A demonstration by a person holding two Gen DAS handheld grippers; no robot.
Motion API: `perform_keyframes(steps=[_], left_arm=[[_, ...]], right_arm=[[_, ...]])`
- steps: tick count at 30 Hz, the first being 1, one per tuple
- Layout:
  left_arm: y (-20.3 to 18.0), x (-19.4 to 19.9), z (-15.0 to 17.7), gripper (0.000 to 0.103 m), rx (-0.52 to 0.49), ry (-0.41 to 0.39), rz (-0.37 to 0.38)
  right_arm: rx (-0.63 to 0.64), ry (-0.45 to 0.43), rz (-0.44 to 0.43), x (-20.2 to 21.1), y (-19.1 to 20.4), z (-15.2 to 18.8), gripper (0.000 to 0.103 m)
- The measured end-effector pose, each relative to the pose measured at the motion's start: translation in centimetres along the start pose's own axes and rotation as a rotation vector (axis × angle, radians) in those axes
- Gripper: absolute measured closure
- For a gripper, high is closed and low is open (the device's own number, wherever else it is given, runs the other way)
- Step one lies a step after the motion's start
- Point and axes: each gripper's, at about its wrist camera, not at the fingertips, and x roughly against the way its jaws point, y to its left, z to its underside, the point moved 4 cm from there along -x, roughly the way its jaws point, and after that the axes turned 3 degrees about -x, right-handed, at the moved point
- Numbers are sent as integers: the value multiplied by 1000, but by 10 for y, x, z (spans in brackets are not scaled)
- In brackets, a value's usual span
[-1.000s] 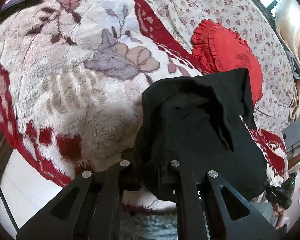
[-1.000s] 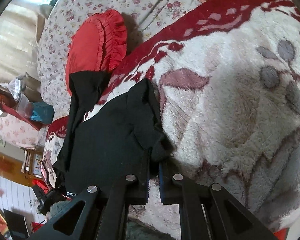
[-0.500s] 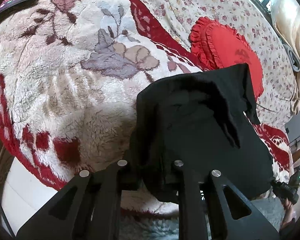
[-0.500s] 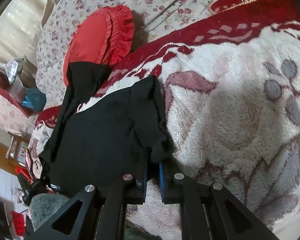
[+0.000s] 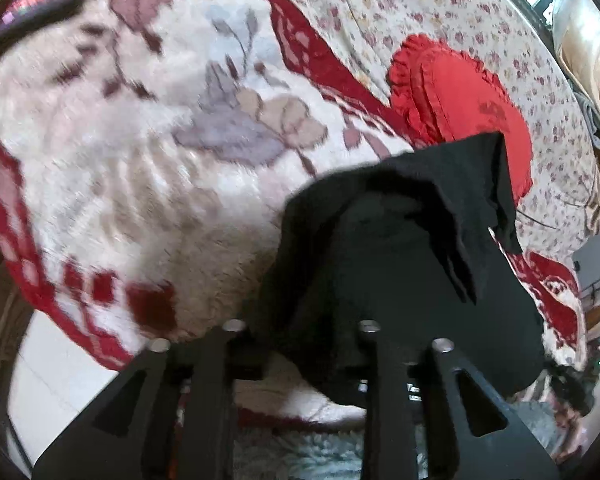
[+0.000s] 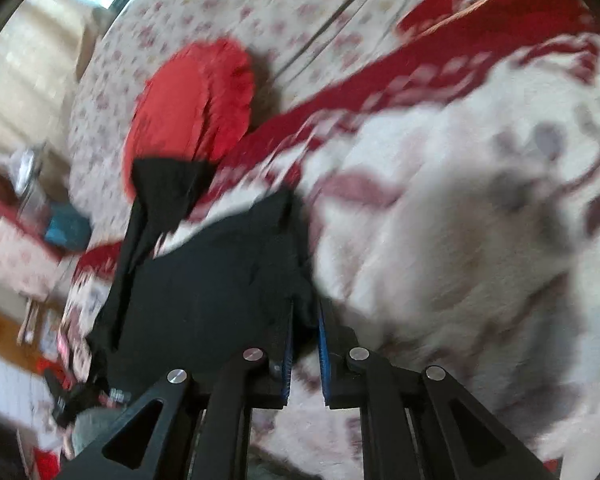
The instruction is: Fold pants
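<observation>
Pants: black pants lie bunched on the plush floral blanket, far end draped over the red ruffled cushion.
Left gripper: jaws opening, fabric between them but no longer squeezed.
Right gripper: nearly closed, pinching a fold of the pants' edge.

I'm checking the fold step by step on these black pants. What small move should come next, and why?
Probably let the right claw release too and draw both claws back. The black pants already lie doubled on the plush blanket, one end draped on the red pillow. The left claw is opening with cloth between its fingers, while the right one grips a fold.
</observation>
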Motion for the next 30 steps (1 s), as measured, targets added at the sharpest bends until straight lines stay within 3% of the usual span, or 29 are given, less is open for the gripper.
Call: perform_keyframes(steps=[3, 5, 8, 11, 12, 13, 16, 17, 19, 20, 23, 26, 28, 30], left_arm=[[-1, 10, -7, 68, -13, -45, -38], [-8, 17, -13, 68, -30, -74, -60], [-29, 32, -22, 64, -91, -155, -69], [-41, 43, -30, 58, -113, -222, -91], [-46, 45, -31, 58, -125, -240, -96], [-51, 43, -31, 57, -135, -238, -79], [-74, 30, -20, 57, -204, -194, -26], [-81, 24, -15, 57, -230, -183, -26], [-93, 13, -3, 57, -271, -152, -17], [-99, 7, 3, 57, -299, -133, -14], [-110, 6, 7, 57, -332, -139, -29], [-112, 1, 7, 57, -341, -140, -46], [-112, -4, 9, 57, -335, -122, -48], [-110, -7, 11, 57, -318, -105, -50]], right_arm=[[50, -146, 121, 33, 0, -25, 92], [61, -199, 116, 49, 9, -44, 92], [121, -203, 55, 52, 42, -67, 91], [158, -150, -62, 33, 83, -80, 84], [146, -104, -132, 19, 96, -83, 75], [121, -57, -188, 4, 106, -84, 66], [-14, 76, -321, -47, 128, -87, 61], [-66, 135, -348, -68, 134, -85, 61], [-100, 195, -285, -103, 148, -82, 61], [1, 182, -209, -116, 163, -81, 61], [472, 67, -30, -136, 219, -69, 61], [849, 39, 31, -153, 257, -46, 61], [1008, 63, 46, -167, 266, -32, 63], [1059, 118, 49, -188, 270, -27, 65]])
